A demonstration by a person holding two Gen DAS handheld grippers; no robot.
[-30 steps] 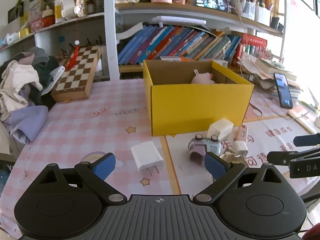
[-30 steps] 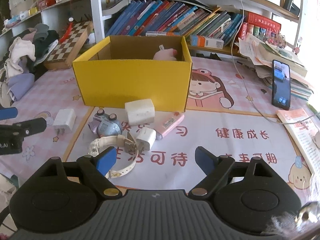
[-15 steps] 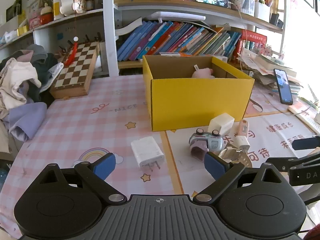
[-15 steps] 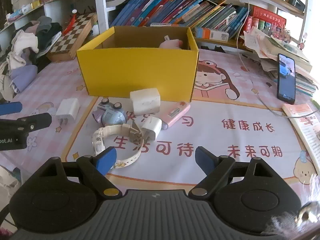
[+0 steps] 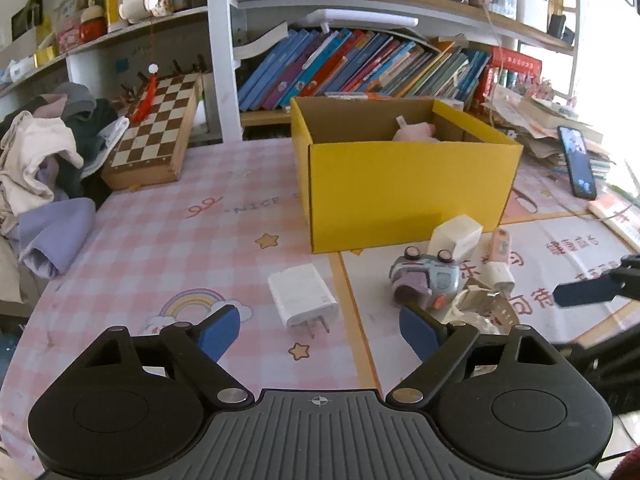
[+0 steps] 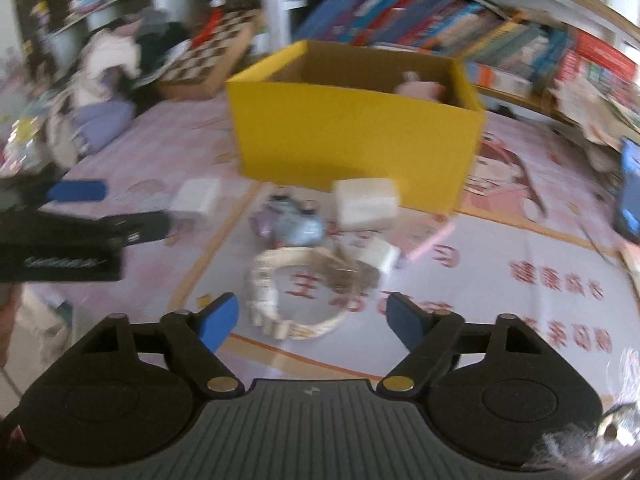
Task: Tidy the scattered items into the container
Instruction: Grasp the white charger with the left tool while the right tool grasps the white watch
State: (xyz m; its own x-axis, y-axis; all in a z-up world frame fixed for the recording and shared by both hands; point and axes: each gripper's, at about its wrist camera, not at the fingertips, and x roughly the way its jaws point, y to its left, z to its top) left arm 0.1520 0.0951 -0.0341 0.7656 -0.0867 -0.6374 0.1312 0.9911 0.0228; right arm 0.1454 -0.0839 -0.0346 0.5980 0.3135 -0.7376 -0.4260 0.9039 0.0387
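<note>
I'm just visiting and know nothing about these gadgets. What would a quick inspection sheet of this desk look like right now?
Surface: pink checked tablecloth beside a printed cartoon mat.
Job's things: open yellow cardboard box holding a pink soft item; outside it lie a flat white plug charger, a white block adapter, a grey-blue toy car, a cream watch strap and a pink slim case.
Clutter: wooden chessboard, heaped clothes, black phone.
Grippers: left gripper closing, nothing between its jaws; right gripper closing near the strap, not gripping.
Cables: thin white cord.
Surroundings: bookshelves.
</note>
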